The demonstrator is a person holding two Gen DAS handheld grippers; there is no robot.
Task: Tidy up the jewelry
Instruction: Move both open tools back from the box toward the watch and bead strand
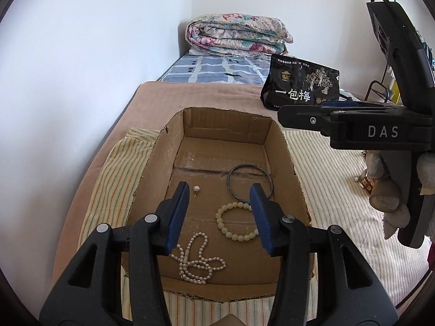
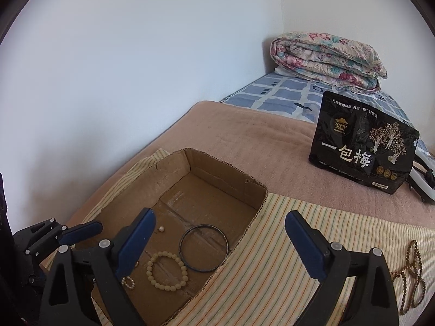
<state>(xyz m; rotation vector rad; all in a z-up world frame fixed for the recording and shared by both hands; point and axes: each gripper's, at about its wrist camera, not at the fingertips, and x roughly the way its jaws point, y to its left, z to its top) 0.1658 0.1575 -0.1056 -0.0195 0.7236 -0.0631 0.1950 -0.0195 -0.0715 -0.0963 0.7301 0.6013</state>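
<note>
Both claws spread, pinching nothing; left gripper (image 1: 220,190) over the box (image 1: 187,125); right gripper (image 2: 220,220) near its right wall; bangle (image 2: 204,248), bracelet (image 2: 166,270), necklace (image 1: 198,260) inside.

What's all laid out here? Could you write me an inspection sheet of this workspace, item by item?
Surface: striped cloth over a brown blanket on a bed.
Job's things: cardboard box holding pearl necklace, pale bead bracelet, dark bangle, pearl earring; brown bead strand lies outside on the cloth.
Clutter: black snack bag.
Tongs: left tongs open, empty; right tongs wide open, empty.
Cables: nothing clearly seen.
Surroundings: white walls, folded floral quilt.
</note>
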